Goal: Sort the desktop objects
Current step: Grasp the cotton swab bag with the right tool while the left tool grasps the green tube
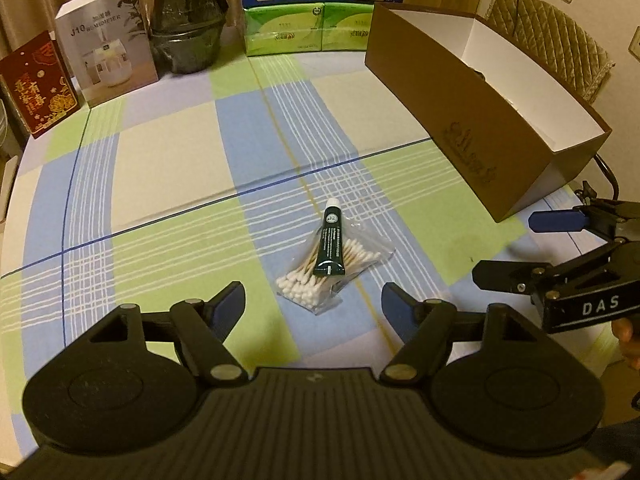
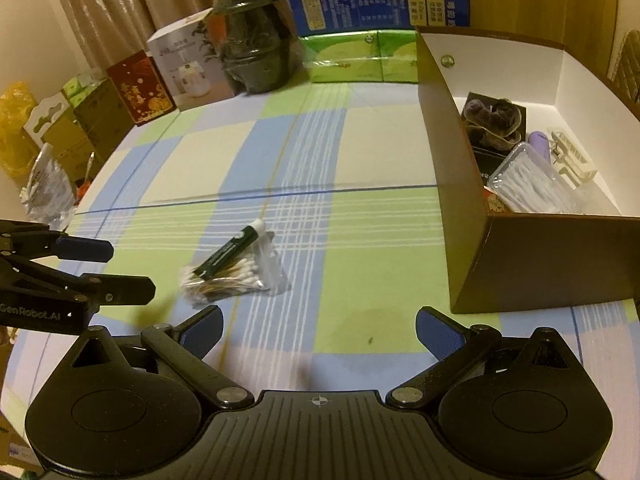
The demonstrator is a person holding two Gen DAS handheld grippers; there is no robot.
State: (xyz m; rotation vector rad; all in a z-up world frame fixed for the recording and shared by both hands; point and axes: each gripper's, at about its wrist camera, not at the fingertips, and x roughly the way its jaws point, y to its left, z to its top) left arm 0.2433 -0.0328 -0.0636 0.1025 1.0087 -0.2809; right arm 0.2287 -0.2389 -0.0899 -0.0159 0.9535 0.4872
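Currently sorting, partway: brown box (image 2: 520, 256) already holding several items at the right of the tabletop (image 1: 168, 168). Both tools gaping, empty: left tool (image 1: 313, 306), right tool (image 2: 319, 330). Swab bag (image 1: 320, 276) lying mid-tabletop, tube (image 1: 331, 242) resting atop, cap pointing away, long axis near-straight ahead. Next, probably: closing across the tube's width.

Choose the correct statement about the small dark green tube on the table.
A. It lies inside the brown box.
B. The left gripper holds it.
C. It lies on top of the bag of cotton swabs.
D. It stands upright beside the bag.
C: the dark green tube rests across the bag of cotton swabs on the tablecloth, outside the brown box, and both grippers are open and empty.
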